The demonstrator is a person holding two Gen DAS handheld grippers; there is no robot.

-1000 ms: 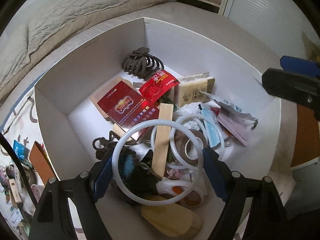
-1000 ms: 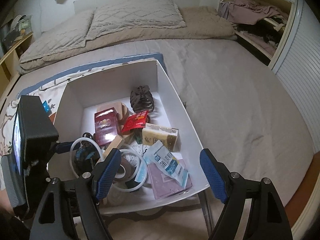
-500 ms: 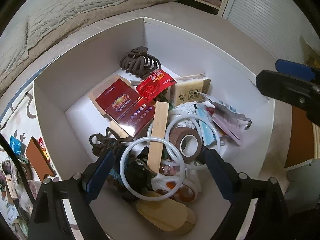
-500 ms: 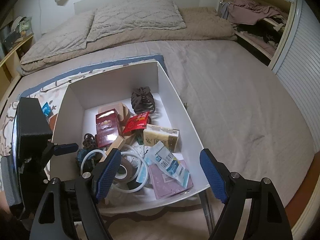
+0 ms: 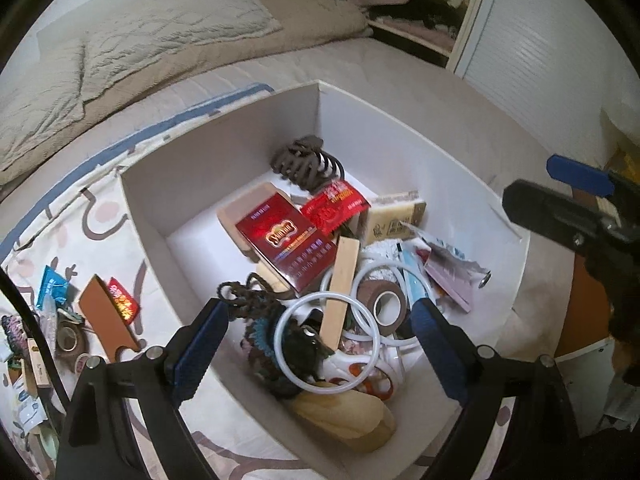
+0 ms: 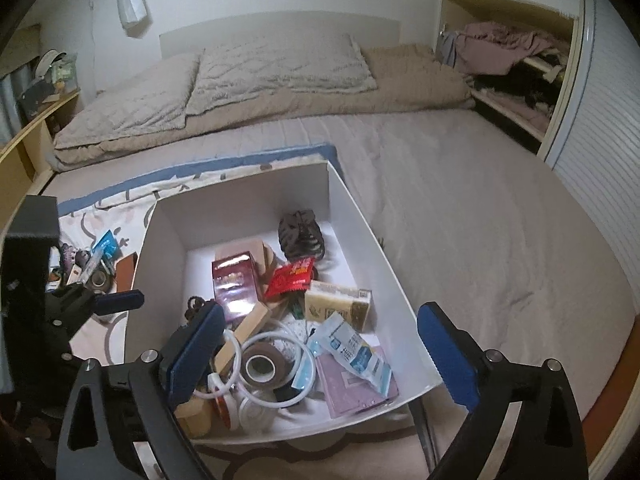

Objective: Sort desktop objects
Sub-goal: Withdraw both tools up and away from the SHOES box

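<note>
Left hand-held gripper (image 5: 316, 332): wide open, blue-padded jaws hanging above the near end of the open white cardboard box (image 5: 224, 148), gripping nothing, touching nothing. Between the jaws in the left wrist view, lower down in the box: a thin white plastic ring (image 5: 332, 346) lying over a dark blue-and-black knitted item (image 5: 264, 332), crossed by a flat pale wooden stick (image 5: 342, 280).

Right hand-held gripper (image 6: 316, 356): jaws opening, pads spread wide over the box's near right corner, empty, pressing on nothing. Below the gap: a roll of brown tape (image 6: 262, 368) ringed by white hoops, a blue-and-white sachet (image 6: 352, 350) on a flat pink packet (image 6: 356, 386).

Box placed on the bed, on a patterned cream sheet with a blue border (image 6: 100, 212), its right wall next to the plain beige mattress (image 6: 480, 220). Inside, toward the far wall: a brown plastic claw hair clip (image 5: 308, 160); nearer the middle a dark red printed carton (image 5: 288, 240), a red foil snack packet (image 5: 332, 208), and a tan cardboard carton (image 5: 394, 218) by the right wall. At the near wall: a yellowish sponge-like lump (image 5: 344, 416).

Outside the box, on the sheet to its left: a brown leather-like flat piece (image 5: 106, 312), a blue sachet (image 5: 52, 282), tape rolls and other small clutter, too blurred to name.
</note>
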